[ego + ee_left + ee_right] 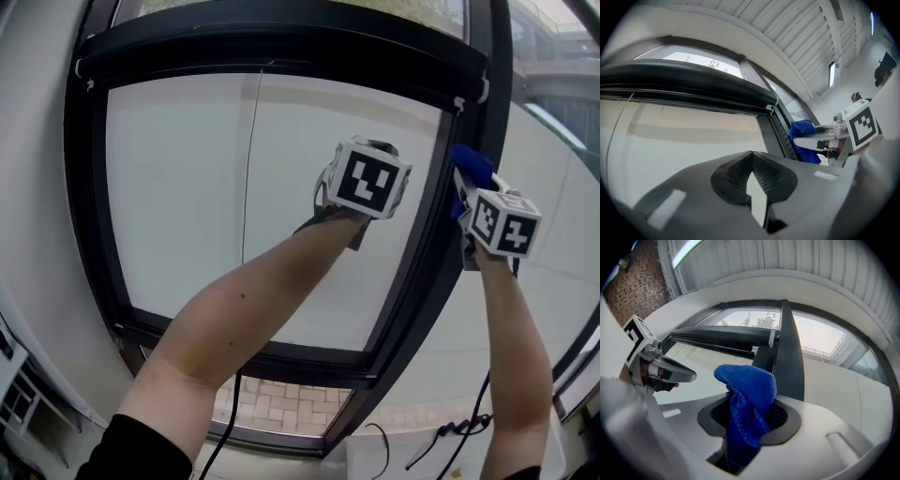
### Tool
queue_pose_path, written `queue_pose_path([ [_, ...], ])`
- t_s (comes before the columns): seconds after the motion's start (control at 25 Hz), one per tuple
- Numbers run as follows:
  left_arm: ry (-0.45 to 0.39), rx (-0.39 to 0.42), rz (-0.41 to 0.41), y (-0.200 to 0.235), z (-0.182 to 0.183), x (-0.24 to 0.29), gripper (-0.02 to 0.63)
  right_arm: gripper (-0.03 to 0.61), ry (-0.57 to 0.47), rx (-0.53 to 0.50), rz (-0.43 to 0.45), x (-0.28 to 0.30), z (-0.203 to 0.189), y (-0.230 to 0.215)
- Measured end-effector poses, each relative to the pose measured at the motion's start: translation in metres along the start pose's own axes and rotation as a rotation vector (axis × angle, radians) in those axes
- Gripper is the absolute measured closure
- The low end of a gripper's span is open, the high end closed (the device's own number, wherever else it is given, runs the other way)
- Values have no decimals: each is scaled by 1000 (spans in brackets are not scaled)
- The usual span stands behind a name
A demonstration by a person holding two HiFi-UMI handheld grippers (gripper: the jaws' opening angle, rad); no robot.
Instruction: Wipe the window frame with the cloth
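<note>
Blue cloth lengthwise along right gripper jaws

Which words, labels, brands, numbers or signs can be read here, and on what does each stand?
None: no word, number or brand can be read.
The left cube and the right cube bear only black-and-white square marker patterns, not letters.
The blue cloth and the window frame show no print.

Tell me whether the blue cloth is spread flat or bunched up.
Bunched up: the blue cloth is a crumpled wad pinched between the jaws of the right gripper, its folds drooping over themselves.
</note>
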State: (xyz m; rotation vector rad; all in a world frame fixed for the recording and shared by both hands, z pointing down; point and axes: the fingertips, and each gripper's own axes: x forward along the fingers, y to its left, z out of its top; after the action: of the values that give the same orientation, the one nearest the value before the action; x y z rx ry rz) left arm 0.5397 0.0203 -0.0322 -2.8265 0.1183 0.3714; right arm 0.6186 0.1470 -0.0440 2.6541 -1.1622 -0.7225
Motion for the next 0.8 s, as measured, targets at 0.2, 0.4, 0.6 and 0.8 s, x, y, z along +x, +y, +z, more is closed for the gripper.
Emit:
queue_pose_path([
  [0.2,-11,-21,-65,-21,-10,-3,624,439,4,2,12,-6,-12,5],
  [0.4,-11,-45,-88,-30,-21,-5,624,439,8,26,25,-11,-29,11],
  [0.6,-15,-49,-96,-37,-38,-9,624,439,15,26,30,-18,-45,16],
  [0.8,-4,-45,-123,-48,-56,-9,624,439,27,17,35,-24,-62,22],
])
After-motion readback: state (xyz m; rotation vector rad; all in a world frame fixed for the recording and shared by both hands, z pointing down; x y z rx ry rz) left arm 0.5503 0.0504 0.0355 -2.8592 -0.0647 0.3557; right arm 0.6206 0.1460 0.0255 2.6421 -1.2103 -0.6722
